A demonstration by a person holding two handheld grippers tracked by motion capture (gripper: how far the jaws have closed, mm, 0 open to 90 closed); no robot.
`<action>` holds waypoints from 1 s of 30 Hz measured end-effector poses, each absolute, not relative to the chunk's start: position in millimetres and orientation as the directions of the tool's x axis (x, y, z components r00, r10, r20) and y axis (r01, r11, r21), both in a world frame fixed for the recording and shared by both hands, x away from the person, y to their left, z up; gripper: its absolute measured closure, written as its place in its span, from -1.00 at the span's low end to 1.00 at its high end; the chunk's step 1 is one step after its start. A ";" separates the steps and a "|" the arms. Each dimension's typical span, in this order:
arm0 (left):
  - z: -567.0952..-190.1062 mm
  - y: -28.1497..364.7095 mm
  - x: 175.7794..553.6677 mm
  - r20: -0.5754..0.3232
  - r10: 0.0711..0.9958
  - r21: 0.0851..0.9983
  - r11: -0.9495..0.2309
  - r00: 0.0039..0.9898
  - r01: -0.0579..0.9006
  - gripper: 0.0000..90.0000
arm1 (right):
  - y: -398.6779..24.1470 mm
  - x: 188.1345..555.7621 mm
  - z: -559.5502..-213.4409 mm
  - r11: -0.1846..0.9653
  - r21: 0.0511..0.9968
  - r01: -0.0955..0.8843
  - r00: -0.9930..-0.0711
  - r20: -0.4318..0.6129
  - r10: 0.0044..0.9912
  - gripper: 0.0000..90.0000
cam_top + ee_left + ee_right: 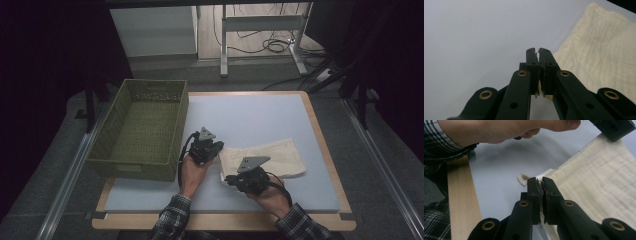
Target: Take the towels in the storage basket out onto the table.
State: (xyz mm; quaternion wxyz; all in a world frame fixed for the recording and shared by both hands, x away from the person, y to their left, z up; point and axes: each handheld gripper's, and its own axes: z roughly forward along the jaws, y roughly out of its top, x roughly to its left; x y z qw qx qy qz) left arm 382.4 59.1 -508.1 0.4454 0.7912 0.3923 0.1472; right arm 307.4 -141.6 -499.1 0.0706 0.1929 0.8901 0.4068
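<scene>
left gripper: pinching cloth left edge | right gripper: pinching cloth's near-left corner | basket: left

One cloth, one basket — two grippers, left and right.

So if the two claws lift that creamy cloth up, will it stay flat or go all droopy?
Probably droopy. The cloth looks thin and soft, with wrinkles across it, so it should sag between the left claw and the right claw, which pinch its edge. It likely weighs little and, with its crinkly weave, shouldn't slip easily.
</scene>
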 end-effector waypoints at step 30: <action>-490.0 -34.4 424.8 -0.048 0.681 0.826 -0.384 0.731 0.412 0.92 | -237.6 324.5 -483.6 0.446 0.801 0.399 -0.812 0.083 0.578 0.89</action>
